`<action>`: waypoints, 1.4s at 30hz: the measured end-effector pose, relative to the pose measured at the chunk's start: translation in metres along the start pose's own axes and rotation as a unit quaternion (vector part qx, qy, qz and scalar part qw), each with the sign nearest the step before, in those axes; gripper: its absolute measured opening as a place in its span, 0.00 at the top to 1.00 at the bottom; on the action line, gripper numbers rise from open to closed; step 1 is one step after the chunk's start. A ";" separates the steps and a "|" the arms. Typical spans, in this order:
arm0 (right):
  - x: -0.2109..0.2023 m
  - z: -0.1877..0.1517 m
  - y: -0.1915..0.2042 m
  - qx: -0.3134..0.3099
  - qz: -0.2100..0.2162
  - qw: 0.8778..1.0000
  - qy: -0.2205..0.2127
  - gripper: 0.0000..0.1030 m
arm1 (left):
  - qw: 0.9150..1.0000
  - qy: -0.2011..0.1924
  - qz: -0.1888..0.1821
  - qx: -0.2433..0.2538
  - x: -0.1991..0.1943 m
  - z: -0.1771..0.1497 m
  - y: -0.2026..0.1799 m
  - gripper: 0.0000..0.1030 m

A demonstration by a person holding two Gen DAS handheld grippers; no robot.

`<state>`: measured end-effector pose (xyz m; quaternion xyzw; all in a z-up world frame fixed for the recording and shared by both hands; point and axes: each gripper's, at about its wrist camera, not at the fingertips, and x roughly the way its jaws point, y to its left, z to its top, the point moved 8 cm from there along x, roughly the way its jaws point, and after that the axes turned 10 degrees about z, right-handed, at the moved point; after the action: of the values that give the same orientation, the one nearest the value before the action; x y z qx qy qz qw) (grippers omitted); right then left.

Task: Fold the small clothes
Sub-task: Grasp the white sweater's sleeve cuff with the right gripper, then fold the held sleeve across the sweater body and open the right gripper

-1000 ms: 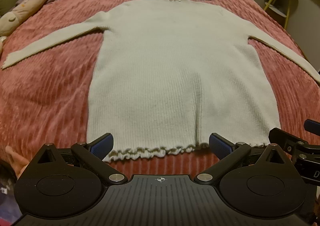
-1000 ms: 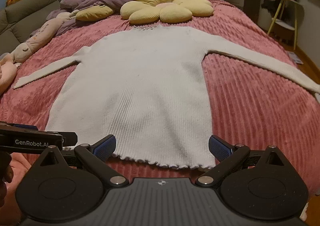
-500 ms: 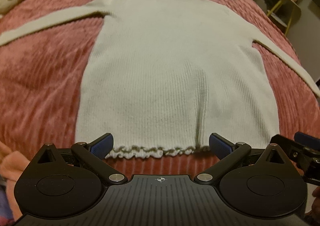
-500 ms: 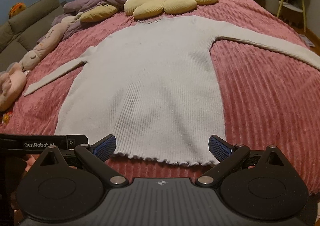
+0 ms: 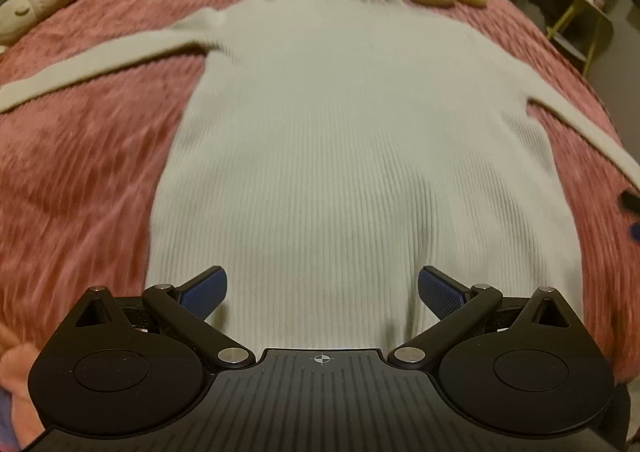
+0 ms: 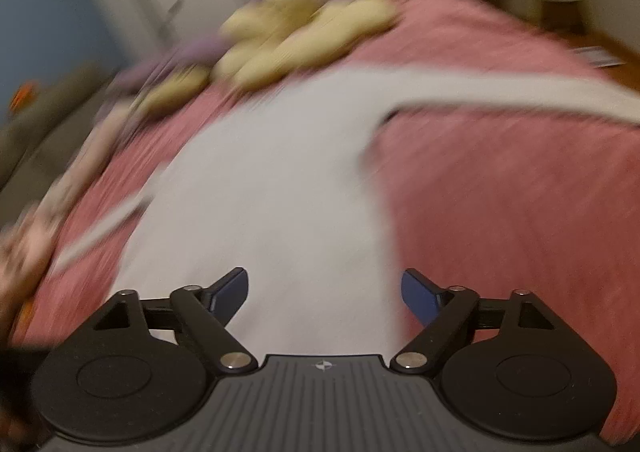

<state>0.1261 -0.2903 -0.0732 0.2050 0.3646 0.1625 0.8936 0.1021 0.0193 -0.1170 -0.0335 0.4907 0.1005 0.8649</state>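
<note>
A white sweater (image 5: 360,155) lies flat on a pink bedspread (image 5: 80,171), sleeves out, ready for folding. The left gripper (image 5: 322,292) hovers with jaws spread over its hem; the right gripper (image 6: 324,290) jaws are closing, pinching nothing yet.

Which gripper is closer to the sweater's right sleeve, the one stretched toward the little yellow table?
Right. The right gripper, jaws closing with nothing pinched, hangs over the sweater's hem beside that sleeve. The left gripper sits toward the hem's other side, farther away.
</note>
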 end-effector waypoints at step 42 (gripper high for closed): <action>0.163 0.092 0.049 -0.072 0.048 0.996 0.030 0.81 | 0.998 -0.036 -0.051 0.015 0.054 0.083 -0.018 0.00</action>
<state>0.2965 -0.1993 -0.0847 0.1525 0.3687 0.2372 0.8858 0.2019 0.0226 -0.1210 -0.0414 0.4582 0.0501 0.8865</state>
